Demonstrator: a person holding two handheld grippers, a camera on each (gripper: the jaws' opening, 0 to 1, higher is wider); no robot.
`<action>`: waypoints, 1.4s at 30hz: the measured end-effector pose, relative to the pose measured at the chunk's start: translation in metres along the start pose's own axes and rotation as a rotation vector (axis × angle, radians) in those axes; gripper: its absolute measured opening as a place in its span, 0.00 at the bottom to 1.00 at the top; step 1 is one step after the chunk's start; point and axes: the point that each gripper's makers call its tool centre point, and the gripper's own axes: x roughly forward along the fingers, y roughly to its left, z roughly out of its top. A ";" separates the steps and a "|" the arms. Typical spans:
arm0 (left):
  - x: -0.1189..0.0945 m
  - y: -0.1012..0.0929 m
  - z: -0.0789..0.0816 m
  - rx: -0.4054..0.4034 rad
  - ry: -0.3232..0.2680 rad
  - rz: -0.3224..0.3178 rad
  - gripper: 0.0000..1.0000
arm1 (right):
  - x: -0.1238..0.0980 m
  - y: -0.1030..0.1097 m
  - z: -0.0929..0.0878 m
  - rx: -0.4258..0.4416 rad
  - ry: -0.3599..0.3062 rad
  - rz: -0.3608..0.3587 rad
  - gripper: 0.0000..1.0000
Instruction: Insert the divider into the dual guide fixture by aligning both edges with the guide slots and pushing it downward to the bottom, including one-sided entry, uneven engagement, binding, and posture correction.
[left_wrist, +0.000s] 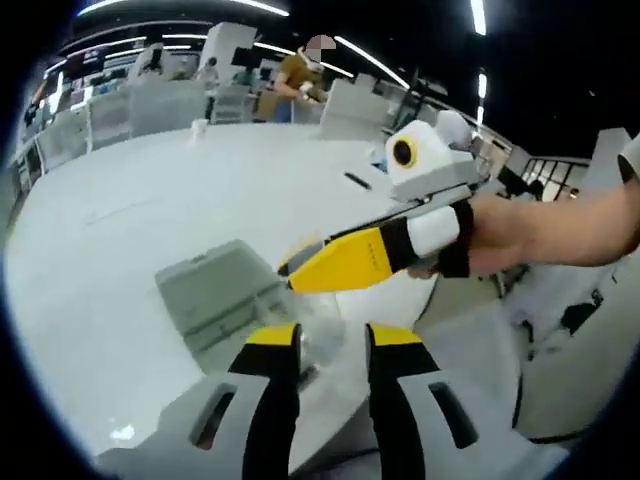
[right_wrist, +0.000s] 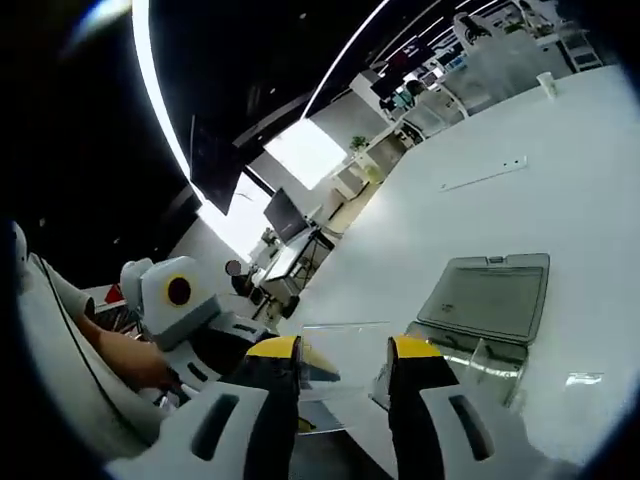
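The clear divider hangs in the air over the near edge of the white table. In the left gripper view it shows edge-on as a pale sliver between my left gripper, whose jaws seem to pinch it. The left gripper enters the right gripper view from the left, at the divider's side. My right gripper is open, its jaws apart in front of the divider's face. Its yellow tips hover just above the left jaws. The grey guide fixture lies on the table, apart from both grippers.
A person's hand holds the right gripper. The table stretches far beyond the fixture, with a small black item and a white cup on it. A person stands at desks in the background.
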 end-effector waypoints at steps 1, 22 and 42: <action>0.000 0.000 0.000 -0.004 0.003 0.008 0.23 | 0.001 -0.003 -0.002 0.000 0.007 -0.022 0.30; 0.011 0.018 -0.013 0.014 0.099 0.143 0.11 | 0.010 -0.016 -0.010 0.082 0.014 -0.144 0.30; 0.015 0.027 -0.022 0.007 0.146 0.181 0.05 | 0.018 -0.027 -0.022 0.145 0.065 -0.237 0.30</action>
